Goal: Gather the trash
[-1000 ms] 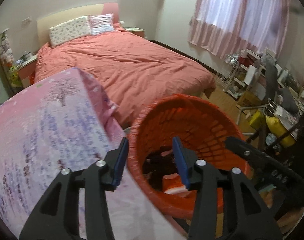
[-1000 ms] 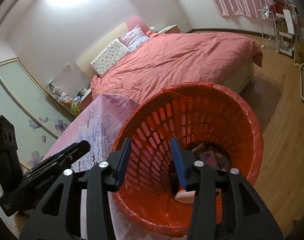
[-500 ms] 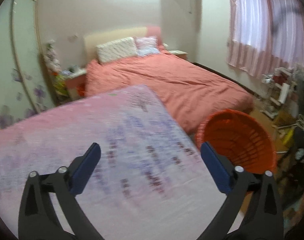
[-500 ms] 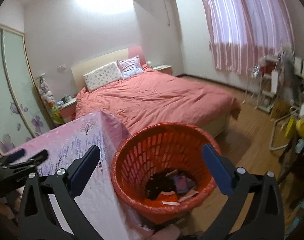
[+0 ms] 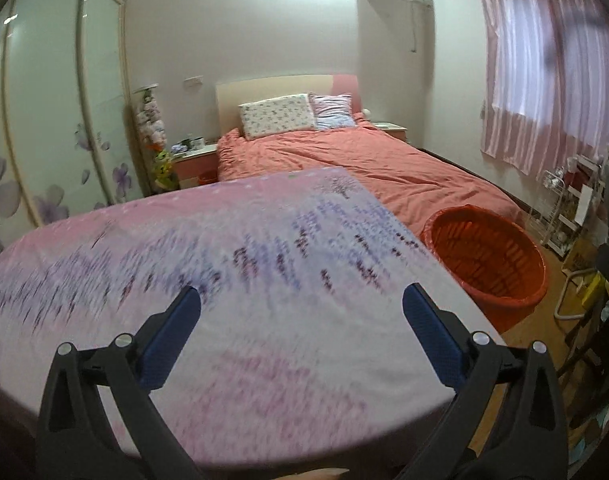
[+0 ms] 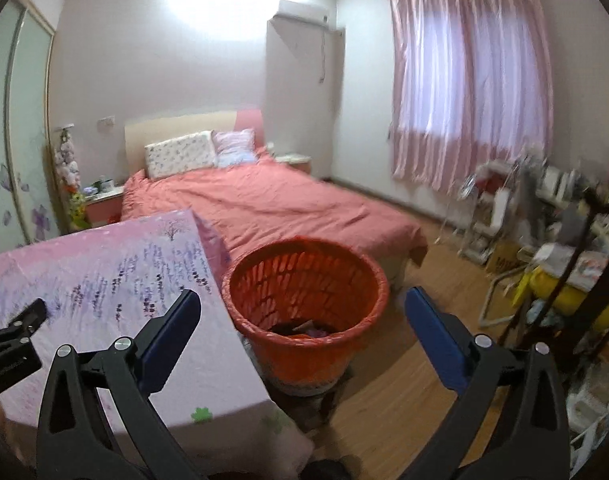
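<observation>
The round orange plastic lattice basket [image 6: 306,312], lined with an orange bag, stands on the wooden floor [image 6: 416,380] just beside the corner of the desk covered in a pink and lavender flower-print cloth [image 6: 104,280], between that desk and the foot of the bed with the salmon-red cover [image 6: 272,208]. It stands upright with its mouth facing the ceiling, so its long axis runs vertically, and scraps of trash [image 6: 300,328] lie dark and mixed at its bottom. A second ago both tools hung right over that mouth with their jaws half closed; now both have pulled back and up, and the basket shows smaller and off to the side. The jaws of the left tool [image 5: 300,308] and the right tool [image 6: 302,304] have just been opening and stand spread wide, with nothing between the blue pads. I take this to mean that a load has been dropped in and the hands are free for the next piece. The cloth under the left tool shows no litter, though it is blurred, so the task may be near its end.
</observation>
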Demonstrator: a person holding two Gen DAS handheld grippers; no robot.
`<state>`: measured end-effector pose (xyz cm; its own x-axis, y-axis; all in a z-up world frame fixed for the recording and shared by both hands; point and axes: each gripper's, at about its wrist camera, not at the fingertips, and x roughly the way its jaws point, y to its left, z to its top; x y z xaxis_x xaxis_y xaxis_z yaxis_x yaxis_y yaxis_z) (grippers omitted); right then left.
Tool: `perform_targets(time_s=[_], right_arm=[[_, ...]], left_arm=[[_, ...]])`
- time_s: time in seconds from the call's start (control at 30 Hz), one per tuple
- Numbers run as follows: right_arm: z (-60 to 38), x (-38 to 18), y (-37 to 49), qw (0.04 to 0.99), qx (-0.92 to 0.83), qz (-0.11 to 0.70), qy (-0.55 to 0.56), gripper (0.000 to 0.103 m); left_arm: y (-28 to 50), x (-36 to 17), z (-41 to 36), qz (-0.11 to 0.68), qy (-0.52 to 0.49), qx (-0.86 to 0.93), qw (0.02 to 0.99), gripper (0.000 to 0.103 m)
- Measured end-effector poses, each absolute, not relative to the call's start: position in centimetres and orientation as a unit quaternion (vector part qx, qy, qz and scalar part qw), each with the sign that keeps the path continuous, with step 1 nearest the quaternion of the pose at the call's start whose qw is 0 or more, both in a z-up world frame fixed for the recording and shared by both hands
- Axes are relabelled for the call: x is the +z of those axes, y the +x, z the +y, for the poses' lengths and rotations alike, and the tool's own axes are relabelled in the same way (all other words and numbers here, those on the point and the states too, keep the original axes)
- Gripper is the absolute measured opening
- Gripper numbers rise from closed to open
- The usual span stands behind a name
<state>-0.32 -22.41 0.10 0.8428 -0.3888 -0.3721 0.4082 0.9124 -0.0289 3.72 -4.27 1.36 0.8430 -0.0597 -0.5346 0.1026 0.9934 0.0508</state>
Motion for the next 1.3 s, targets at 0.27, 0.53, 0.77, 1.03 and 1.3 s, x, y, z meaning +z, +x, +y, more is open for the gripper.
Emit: perform_targets(time_s=[0.27,0.53,0.77,1.03,1.3], right_arm=[[-20.5,-0.3,-1.4,0.958,-0.198,0.205,0.041,0.101],[-19.6,-1.5,-1.3,0.951,-0.185,0.246,0.043,0.101],[-19.4,-1.7,-1.9,0.945,-0.178,0.264,0.071,0.101],[-19.4,-2.1,-2.1,0.942,-0.177,0.273,0.083,0.101],[-19.4,-2.0,-2.1,0.941,-0.193,0.27,0.072,0.101]], left_arm=[[-0.6,1.2,-2.5,0.25,0.026,-0.031,0.967,0.099],[-1.7,0.5,-1.5,0.264,0.008,-0.03,0.964,0.099],[-1.9,-0.1,-1.3,0.28,-0.001,-0.029,0.96,0.099],[-2.1,0.0,-1.4,0.28,-0.002,-0.028,0.96,0.099],[-2.2,0.4,-1.7,0.278,0.008,-0.018,0.96,0.099]])
